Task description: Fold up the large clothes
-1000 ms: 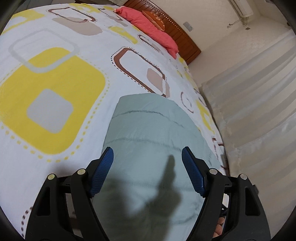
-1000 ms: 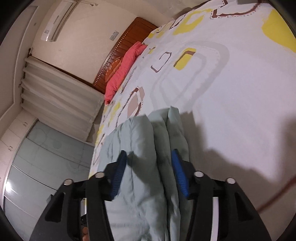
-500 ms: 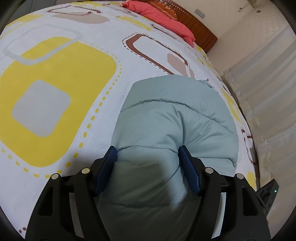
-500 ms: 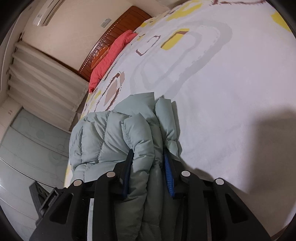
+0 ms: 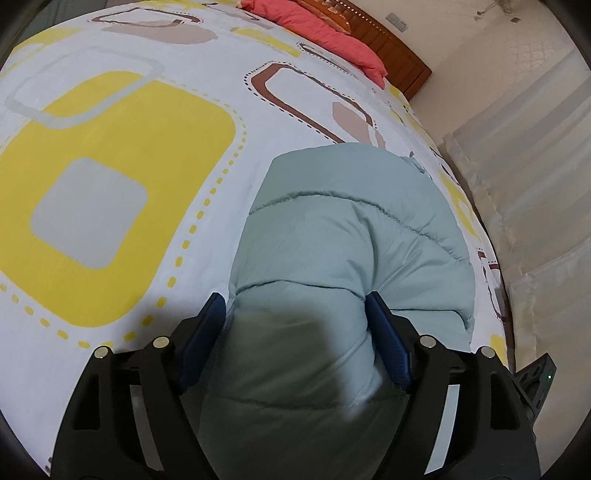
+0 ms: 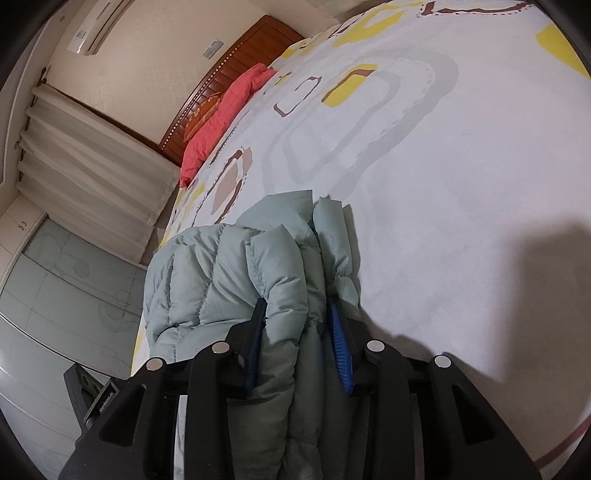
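Observation:
A pale green puffer jacket (image 5: 354,236) lies folded on the bed, its near end raised. My left gripper (image 5: 295,306) is shut on a thick bunch of the jacket's near edge, the padding bulging between the blue pads (image 5: 388,339). In the right wrist view the jacket (image 6: 221,273) shows as stacked quilted layers. My right gripper (image 6: 297,310) is shut on a fold of it, with its blue pads (image 6: 338,343) pressed into the fabric. The jacket's underside is hidden.
The bed sheet (image 5: 110,155) is white with yellow, grey and brown squares. A red pillow (image 5: 325,33) lies against the wooden headboard (image 5: 391,48). Curtains (image 5: 528,155) hang past the bed's right edge. A wardrobe (image 6: 62,295) and an air conditioner (image 6: 98,24) show in the right wrist view.
Both grippers closed on the jacket's near edge from open and lifted it. The jacket now bunches up and folds toward the headboard end.

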`<state>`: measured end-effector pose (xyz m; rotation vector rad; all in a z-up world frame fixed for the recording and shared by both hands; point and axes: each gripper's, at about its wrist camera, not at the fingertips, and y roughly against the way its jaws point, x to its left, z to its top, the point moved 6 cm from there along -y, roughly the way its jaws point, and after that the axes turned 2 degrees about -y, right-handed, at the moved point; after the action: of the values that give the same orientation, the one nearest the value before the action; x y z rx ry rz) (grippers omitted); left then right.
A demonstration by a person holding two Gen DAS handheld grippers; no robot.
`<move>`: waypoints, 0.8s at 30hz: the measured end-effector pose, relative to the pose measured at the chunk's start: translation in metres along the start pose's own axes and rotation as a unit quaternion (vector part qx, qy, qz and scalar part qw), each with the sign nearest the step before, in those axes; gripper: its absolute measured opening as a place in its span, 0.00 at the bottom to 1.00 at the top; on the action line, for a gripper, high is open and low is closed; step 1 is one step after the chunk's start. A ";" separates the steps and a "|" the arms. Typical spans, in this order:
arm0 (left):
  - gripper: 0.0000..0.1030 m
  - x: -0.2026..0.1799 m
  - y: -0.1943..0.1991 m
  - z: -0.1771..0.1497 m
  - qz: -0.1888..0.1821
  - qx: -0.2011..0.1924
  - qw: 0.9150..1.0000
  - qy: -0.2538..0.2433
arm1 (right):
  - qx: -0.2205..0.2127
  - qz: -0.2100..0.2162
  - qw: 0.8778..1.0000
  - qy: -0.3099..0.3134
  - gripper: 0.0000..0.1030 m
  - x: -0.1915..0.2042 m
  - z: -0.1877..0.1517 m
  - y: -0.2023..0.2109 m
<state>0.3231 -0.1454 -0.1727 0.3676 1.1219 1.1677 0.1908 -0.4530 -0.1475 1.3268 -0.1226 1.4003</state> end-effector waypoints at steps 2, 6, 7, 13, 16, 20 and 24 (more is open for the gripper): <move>0.76 0.000 0.003 0.000 0.002 0.002 1.000 -0.001 | -0.001 -0.005 1.000 0.000 0.37 0.001 0.000 0.004; 0.78 -0.002 0.011 0.000 0.010 0.002 1.000 -0.003 | -0.014 -0.016 1.000 -0.002 0.58 0.002 0.000 0.017; 0.80 -0.002 0.014 -0.001 0.015 0.002 1.000 -0.004 | -0.018 -0.017 1.000 -0.003 0.61 0.002 0.000 0.020; 0.83 -0.002 0.032 -0.003 0.019 -0.007 1.000 -0.016 | -0.028 -0.003 0.999 -0.020 0.66 0.000 -0.007 0.042; 0.86 0.001 0.038 -0.003 0.000 -0.010 1.000 -0.003 | -0.023 0.001 0.999 -0.022 0.68 0.004 -0.011 0.042; 0.86 0.009 0.035 -0.002 -0.034 0.004 0.999 0.026 | -0.004 -0.001 1.000 -0.013 0.69 0.014 -0.013 0.029; 0.86 0.018 0.027 -0.002 -0.058 0.021 0.997 0.053 | 0.001 -0.024 1.000 0.005 0.73 0.017 -0.013 0.013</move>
<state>0.3068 -0.1199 -0.1627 0.2705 1.2458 1.0724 0.1778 -0.4378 -0.1320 1.3168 -0.0825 1.3659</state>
